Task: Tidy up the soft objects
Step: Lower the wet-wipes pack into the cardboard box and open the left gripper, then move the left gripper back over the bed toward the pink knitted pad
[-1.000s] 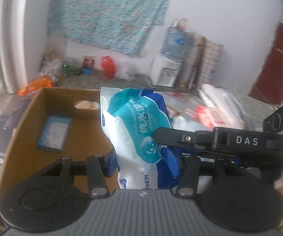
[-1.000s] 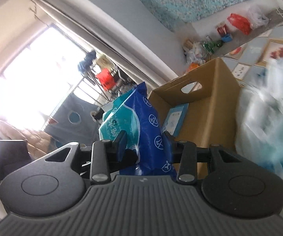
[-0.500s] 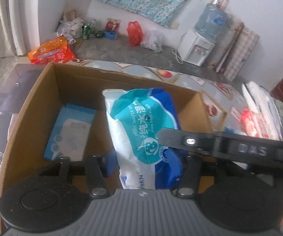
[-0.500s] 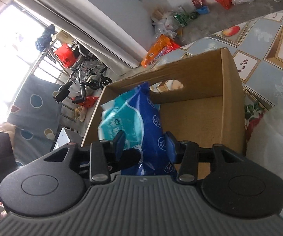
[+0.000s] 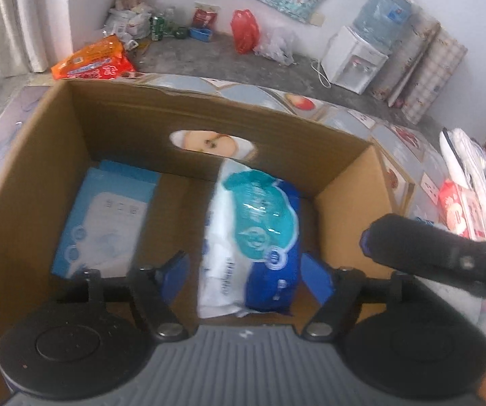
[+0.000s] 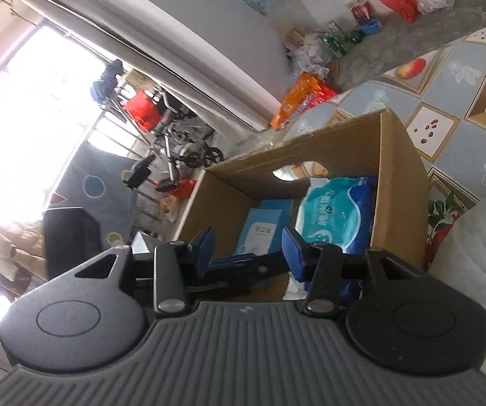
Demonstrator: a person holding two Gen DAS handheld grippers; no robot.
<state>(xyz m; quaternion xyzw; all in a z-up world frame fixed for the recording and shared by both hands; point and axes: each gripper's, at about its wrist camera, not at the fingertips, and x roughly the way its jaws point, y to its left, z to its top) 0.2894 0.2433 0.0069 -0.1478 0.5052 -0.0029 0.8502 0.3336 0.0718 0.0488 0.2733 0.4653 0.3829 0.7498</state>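
Observation:
A white, teal and blue wipes pack lies on the floor of the open cardboard box, near its right wall. My left gripper points down into the box and straddles the pack's near end. Its jaws are opening, and the blue pads stand clear of the pack on both sides. My right gripper is open just left of the pack with nothing gripped. One of its black fingers shows at the right of the left wrist view. A flat light-blue pack lies in the box's left half.
The box stands on a fruit-patterned tablecloth. Red-and-white packs and a white soft bundle lie on the table right of the box. On the floor beyond are an orange pack, bags and a water dispenser.
Both grippers carried the wipes pack down into the box and let go of it. The left jaws have spread wide; the pack now rests on the box floor.

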